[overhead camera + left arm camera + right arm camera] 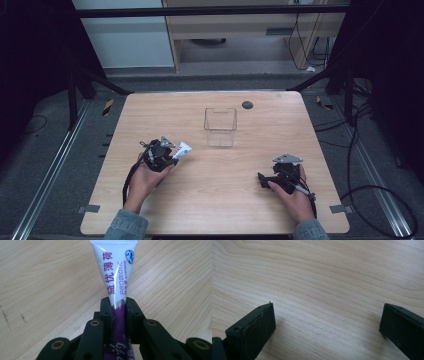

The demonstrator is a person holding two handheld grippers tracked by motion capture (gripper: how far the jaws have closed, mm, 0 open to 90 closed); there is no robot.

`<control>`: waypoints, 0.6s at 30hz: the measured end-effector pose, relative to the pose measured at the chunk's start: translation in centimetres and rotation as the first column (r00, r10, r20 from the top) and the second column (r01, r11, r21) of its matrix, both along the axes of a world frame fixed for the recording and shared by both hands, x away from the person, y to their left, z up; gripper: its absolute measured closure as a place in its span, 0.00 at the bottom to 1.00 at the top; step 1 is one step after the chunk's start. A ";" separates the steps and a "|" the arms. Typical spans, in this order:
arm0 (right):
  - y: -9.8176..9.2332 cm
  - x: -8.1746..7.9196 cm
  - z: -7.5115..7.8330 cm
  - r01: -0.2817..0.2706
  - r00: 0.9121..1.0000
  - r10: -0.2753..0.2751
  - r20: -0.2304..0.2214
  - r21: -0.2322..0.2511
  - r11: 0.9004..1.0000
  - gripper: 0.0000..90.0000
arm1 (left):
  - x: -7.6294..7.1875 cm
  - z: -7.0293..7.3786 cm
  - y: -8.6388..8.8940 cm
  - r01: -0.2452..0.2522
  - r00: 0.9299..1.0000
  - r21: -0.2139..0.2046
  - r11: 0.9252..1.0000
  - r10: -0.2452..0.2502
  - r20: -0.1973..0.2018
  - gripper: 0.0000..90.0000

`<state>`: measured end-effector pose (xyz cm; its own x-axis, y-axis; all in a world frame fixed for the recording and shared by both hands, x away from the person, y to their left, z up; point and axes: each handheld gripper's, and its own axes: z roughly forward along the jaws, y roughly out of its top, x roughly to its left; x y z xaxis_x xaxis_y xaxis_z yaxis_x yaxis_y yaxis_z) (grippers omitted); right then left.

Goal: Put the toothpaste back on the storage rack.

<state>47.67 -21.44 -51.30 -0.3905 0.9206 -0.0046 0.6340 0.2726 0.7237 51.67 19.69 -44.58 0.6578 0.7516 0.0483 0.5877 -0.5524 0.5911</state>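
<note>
the left gripper (pixel 172 156) is clamped on the tube (pixel 182 149), pointing toward the clear box (pixel 220 127) nearby; the right gripper (pixel 263 180), jaws apart, sits farther off.

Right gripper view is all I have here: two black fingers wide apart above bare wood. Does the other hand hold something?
Observer: Yes. The left gripper is shut on a white and purple tube; its fingers press both sides of it.
Operator: Which end of the tube points away from that gripper?
Observer: The flat crimped end; the purple part sits between the fingers.
Operator: Is there a container on the table?
Observer: A clear plastic box stands upright near the middle of the table, beyond both hands and empty as far as I can see. The right gripper is well to its right, nearer the person.
</note>
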 end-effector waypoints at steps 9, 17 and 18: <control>0.0 0.1 0.0 -0.004 1.000 0.004 -0.002 0.006 1.000 0.01 | -0.3 0.8 1.1 -0.013 1.000 -0.028 1.000 0.013 0.022 0.87; 0.0 0.1 0.0 -0.003 1.000 0.003 -0.001 0.004 1.000 0.01 | -0.2 2.6 1.8 -0.018 0.997 -0.092 0.996 0.025 0.078 0.87; 0.0 0.1 0.0 -0.001 1.000 0.001 -0.001 0.007 1.000 0.01 | -0.2 3.2 1.7 -0.020 0.995 -0.102 0.995 0.029 0.092 0.87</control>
<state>47.72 -21.45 -51.29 -0.3915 0.9202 0.0025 0.6345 0.2680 0.7250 51.51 21.41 -41.33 0.6351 0.7718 0.0321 0.5399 -0.4732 0.6962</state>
